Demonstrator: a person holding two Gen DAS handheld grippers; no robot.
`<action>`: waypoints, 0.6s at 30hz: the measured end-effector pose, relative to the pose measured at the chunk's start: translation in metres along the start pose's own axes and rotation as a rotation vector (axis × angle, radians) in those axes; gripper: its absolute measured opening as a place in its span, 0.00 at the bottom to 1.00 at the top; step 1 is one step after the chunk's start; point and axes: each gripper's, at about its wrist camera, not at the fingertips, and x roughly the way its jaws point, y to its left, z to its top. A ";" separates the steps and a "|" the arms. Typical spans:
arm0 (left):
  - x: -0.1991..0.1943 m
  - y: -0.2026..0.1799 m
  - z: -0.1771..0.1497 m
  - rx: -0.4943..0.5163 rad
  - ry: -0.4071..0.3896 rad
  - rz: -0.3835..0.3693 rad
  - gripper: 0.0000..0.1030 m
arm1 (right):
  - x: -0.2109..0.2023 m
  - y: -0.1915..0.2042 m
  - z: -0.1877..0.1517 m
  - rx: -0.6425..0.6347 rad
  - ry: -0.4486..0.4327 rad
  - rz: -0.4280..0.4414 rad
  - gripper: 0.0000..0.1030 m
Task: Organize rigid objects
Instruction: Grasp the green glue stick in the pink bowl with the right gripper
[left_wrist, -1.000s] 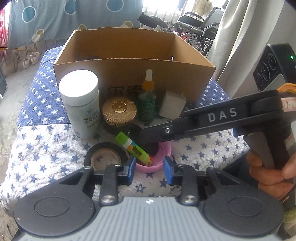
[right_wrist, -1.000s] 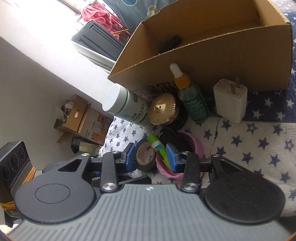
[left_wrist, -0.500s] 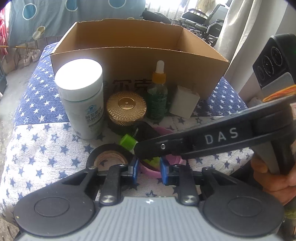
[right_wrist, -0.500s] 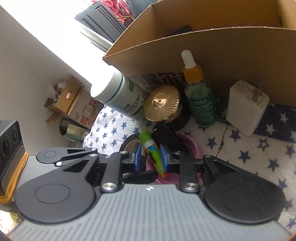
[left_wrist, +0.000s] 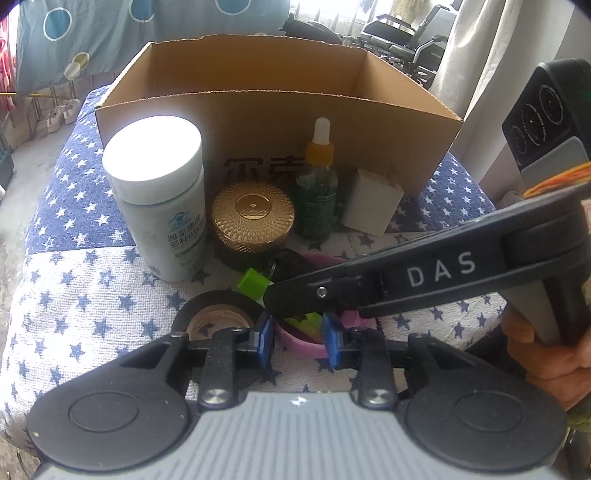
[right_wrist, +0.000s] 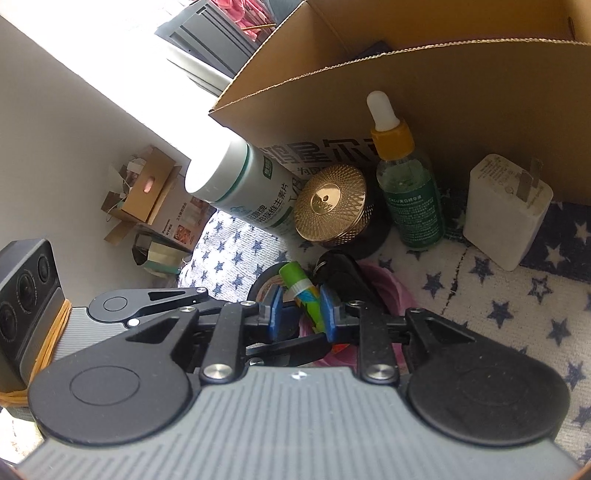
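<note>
Right wrist: right hand-held gripper pads flanking green glue stick — cap end fwd, contact unclear.

The cardboard box stands open at the top, but a close row bars its front wall: white pill bottle, gold-lidded jar, green dropper bottle, white charger plug. Star-patterned cloth lies bare left of the black tape roll, while the right tongs cross over the pink bowl.

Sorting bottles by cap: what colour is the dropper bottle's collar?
Yellow-orange, under a white bulb, on the green glass dropper bottle; clearest in the right wrist view.
</note>
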 end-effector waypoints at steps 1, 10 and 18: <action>0.000 -0.001 0.000 0.003 -0.003 0.000 0.31 | 0.000 0.001 0.000 -0.008 0.004 -0.004 0.22; 0.003 -0.005 -0.002 0.010 -0.016 0.008 0.35 | 0.009 -0.017 -0.002 0.094 0.012 0.005 0.29; -0.001 -0.009 -0.001 0.026 -0.043 0.019 0.34 | 0.001 -0.020 -0.009 0.125 -0.020 0.028 0.15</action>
